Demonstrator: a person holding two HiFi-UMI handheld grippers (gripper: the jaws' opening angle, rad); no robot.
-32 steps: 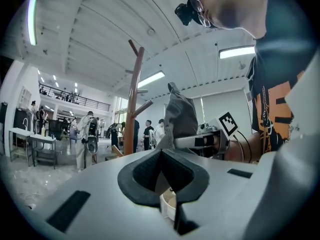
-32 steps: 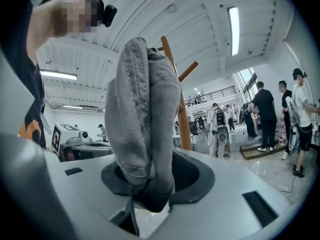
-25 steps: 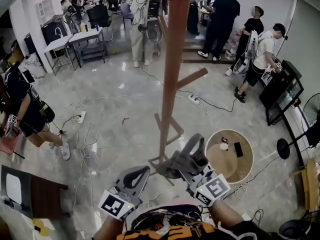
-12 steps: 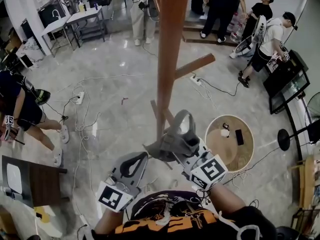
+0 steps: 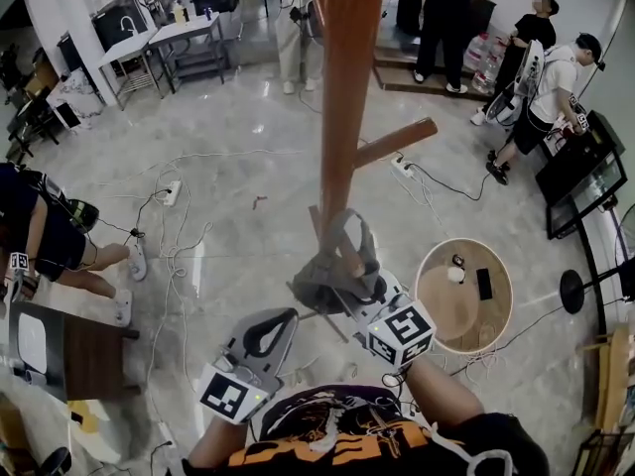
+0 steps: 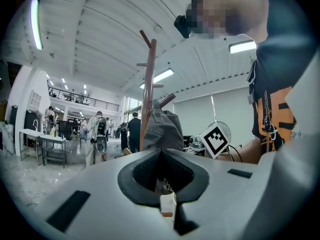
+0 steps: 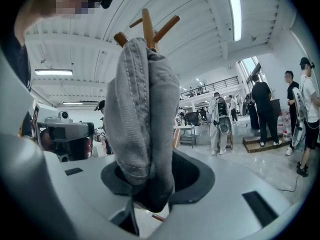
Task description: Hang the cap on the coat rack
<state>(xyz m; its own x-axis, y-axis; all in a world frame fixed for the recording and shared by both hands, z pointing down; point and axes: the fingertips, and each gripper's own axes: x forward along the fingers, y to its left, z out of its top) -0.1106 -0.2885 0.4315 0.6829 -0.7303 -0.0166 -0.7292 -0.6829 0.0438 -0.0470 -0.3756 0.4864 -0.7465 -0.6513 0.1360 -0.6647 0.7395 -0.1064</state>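
The brown wooden coat rack (image 5: 342, 117) rises in the middle of the head view, one peg (image 5: 397, 142) sticking out to the right. My right gripper (image 5: 359, 288) is shut on the grey cap (image 5: 332, 261), which hangs against the lower part of the pole. In the right gripper view the cap (image 7: 142, 109) stands folded between the jaws of the right gripper (image 7: 150, 194), with the rack's top pegs (image 7: 147, 24) behind it. My left gripper (image 5: 270, 331) is lower left, shut and holding nothing. The left gripper view, over the left gripper (image 6: 165, 184), shows the cap (image 6: 162, 129) at the pole (image 6: 148, 84).
A round wooden table (image 5: 437, 305) with a phone (image 5: 484, 284) stands right of the rack's base. Cables (image 5: 169, 226) trail over the shiny floor. A dark desk (image 5: 69, 350) and a person (image 5: 40, 236) are at left, more people (image 5: 541, 87) and a screen (image 5: 585, 181) at right.
My right gripper has carried the cap left and closer to the pole, and a little lower. The left gripper has hardly shifted.
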